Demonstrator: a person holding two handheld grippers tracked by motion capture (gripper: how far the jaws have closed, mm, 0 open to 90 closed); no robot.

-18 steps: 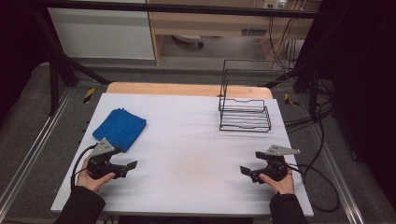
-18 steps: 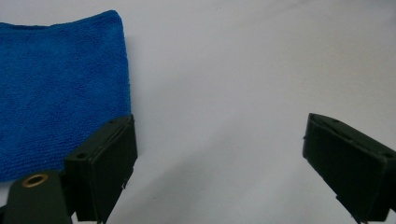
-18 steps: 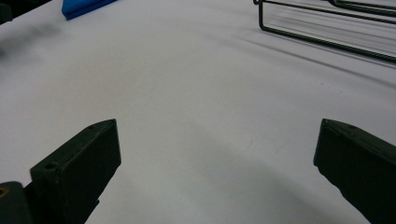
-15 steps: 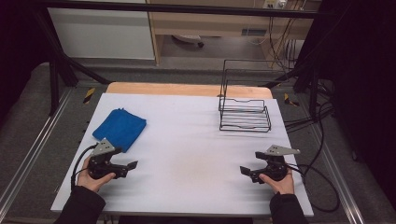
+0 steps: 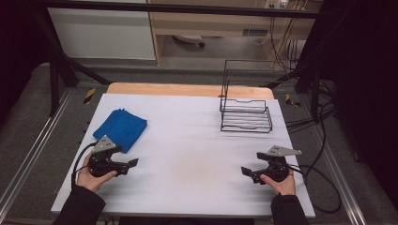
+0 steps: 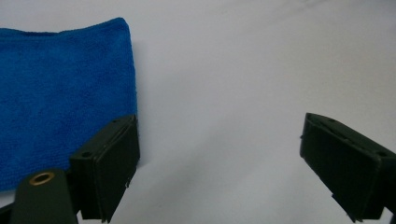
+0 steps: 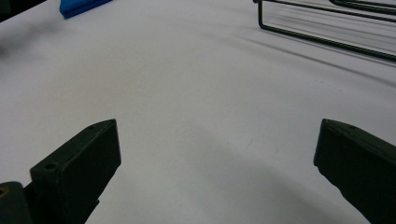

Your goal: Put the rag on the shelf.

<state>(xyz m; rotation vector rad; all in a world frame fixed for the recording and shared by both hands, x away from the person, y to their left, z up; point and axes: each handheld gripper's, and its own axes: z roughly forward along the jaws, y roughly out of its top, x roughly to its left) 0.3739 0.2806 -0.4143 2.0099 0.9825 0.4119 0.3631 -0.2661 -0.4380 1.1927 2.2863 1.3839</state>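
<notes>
My left tool (image 5: 133, 163) rests near the desk's (image 5: 197, 140) front-left corner with its jaws standing apart and nothing between them; my right tool (image 5: 247, 171) rests near the front-right corner, jaws likewise apart and empty.

The blue cloth (image 5: 120, 130) lies folded flat near the left edge of the desk, just beyond my left tool — in the left gripper view its near edge (image 6: 56, 93) sits just behind one jaw. The black wire rack (image 5: 245, 115) stands well apart, toward the back-right corner.

Handling judgement: the cloth looks like soft terry, light and limp, not fragile, not slippery. It will sag and may unfold if lifted from one point. The recommended grip is a pinch over a folded edge or corner, catching all layers — one jaw has to slide under the fabric. The rack looks stiff and light; a jaw could close on any single wire.
</notes>
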